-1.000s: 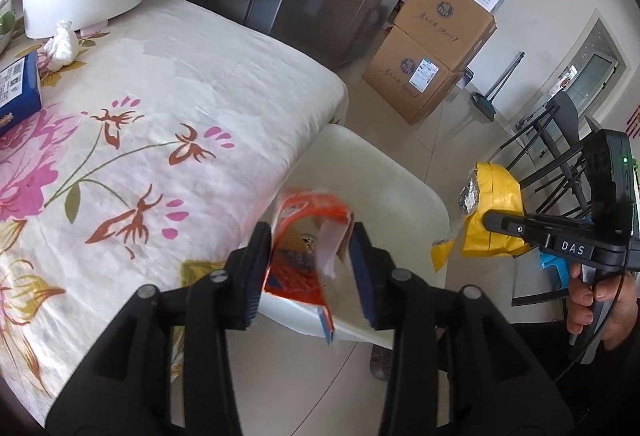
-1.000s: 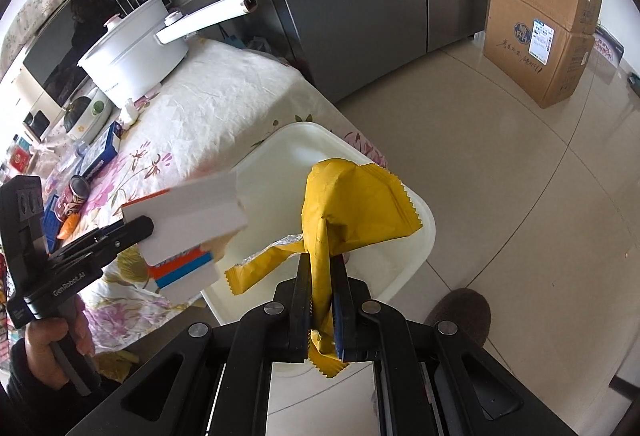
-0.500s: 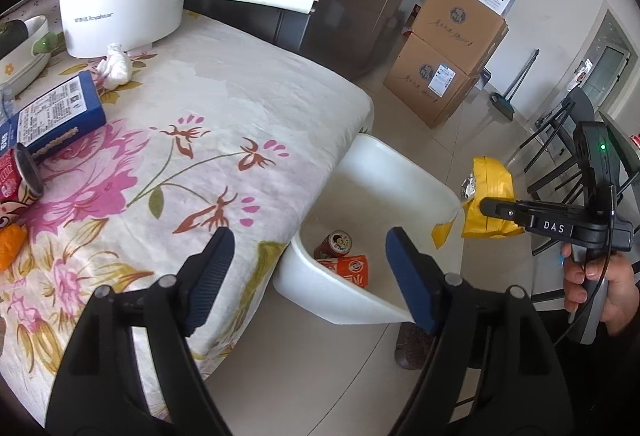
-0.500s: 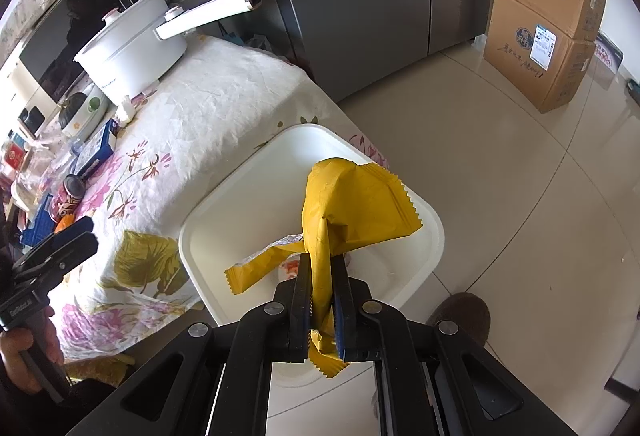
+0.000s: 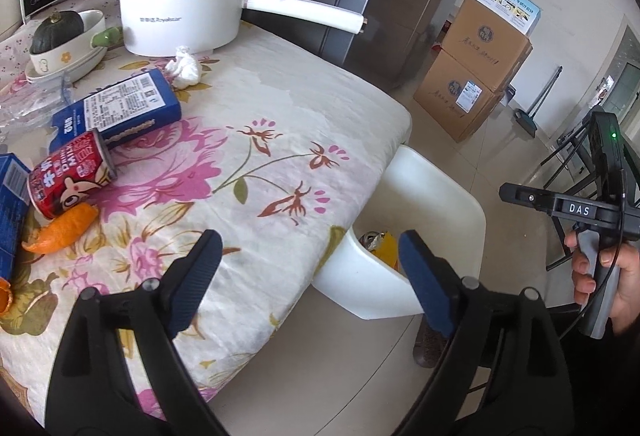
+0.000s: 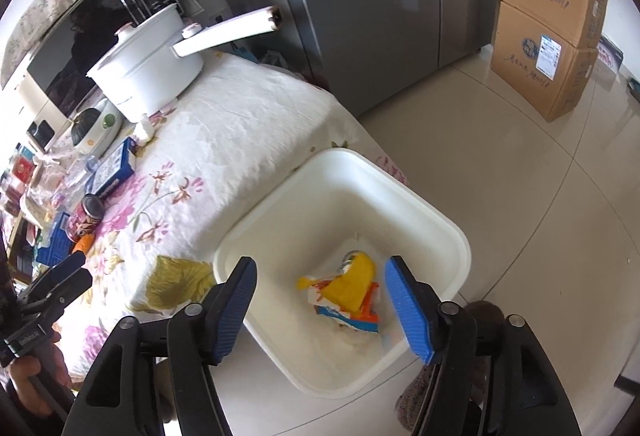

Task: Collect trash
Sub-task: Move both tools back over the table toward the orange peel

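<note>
Both grippers are hanging spread and empty by the white bin beside the table.

The right gripper [image 6: 326, 298] is gaping over the bin [image 6: 436, 214], where a yellow wrapper [image 6: 352, 286] is lying on an orange-and-blue carton [image 6: 362, 316]. The left gripper [image 5: 310, 282] is standing wide above the flowered tablecloth [image 5: 288, 108]. Farther back, orange peel [image 5: 60, 232], a red can [image 5: 70, 184], a blue box [image 5: 120, 110], a crumpled tissue [image 5: 184, 68] and a white pot [image 5: 184, 16] are sitting on the table.

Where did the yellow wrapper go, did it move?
Yes. The yellow wrapper left the right gripper, whose jaws now stand open, and dropped down into the white bin, landing on the orange carton.
</note>
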